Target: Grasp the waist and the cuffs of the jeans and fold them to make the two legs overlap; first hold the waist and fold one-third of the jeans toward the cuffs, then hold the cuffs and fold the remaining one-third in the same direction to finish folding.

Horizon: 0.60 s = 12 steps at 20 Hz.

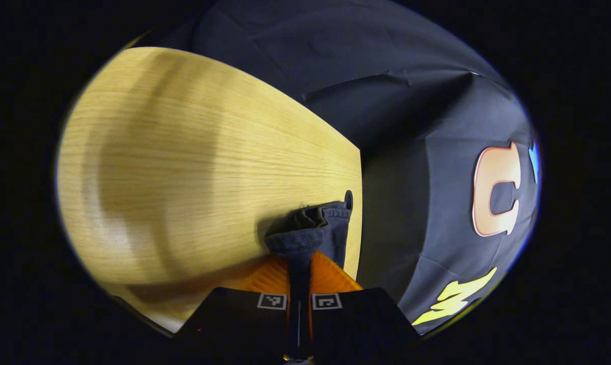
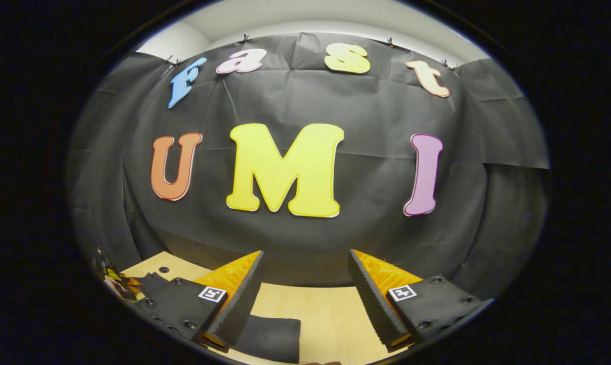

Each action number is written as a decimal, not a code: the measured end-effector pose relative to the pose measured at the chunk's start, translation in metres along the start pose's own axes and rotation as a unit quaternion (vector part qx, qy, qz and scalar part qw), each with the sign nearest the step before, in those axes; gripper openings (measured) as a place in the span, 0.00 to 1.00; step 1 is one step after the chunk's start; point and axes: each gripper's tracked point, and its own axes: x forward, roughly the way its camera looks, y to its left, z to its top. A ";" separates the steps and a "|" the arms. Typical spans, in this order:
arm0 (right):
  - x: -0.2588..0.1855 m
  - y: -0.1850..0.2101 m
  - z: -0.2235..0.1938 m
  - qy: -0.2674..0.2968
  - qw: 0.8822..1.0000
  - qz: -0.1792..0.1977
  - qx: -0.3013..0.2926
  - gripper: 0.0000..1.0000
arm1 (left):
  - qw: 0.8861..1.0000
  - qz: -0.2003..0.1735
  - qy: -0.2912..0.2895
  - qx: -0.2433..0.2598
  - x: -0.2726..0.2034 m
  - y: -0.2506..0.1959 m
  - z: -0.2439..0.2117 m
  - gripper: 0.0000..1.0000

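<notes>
Dark blue jeans (image 1: 310,228) show as a bunched, hemmed edge in the left gripper view, near the right edge of the wooden table (image 1: 184,167). My left gripper (image 1: 299,263) is shut on this fabric, which runs down between its fingers and hides their tips. In the right gripper view, my right gripper (image 2: 305,299) is open with nothing between its fingers and points at the booth wall above the table (image 2: 326,314). A dark piece of the jeans (image 2: 267,337) lies flat on the table beside and partly behind its left finger (image 2: 234,299).
The table's right edge (image 1: 360,203) drops off just beside the held fabric, with the black cloth wall beyond. A small round hole (image 2: 163,269) marks the tabletop at the left in the right gripper view. Light wood stretches away left of the left gripper.
</notes>
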 end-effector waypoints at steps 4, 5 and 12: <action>-0.004 -0.009 0.000 0.001 1.000 0.003 -0.001 0.98 | 0.998 -0.023 -0.015 0.064 -0.017 -0.032 -0.006 0.04; -0.004 -0.011 0.001 0.001 1.000 0.005 0.002 0.98 | 0.997 -0.031 -0.017 0.068 -0.019 -0.042 -0.007 0.04; -0.007 -0.038 -0.001 0.002 1.000 0.015 0.016 0.98 | 0.989 -0.107 -0.033 0.092 -0.062 -0.126 -0.042 0.04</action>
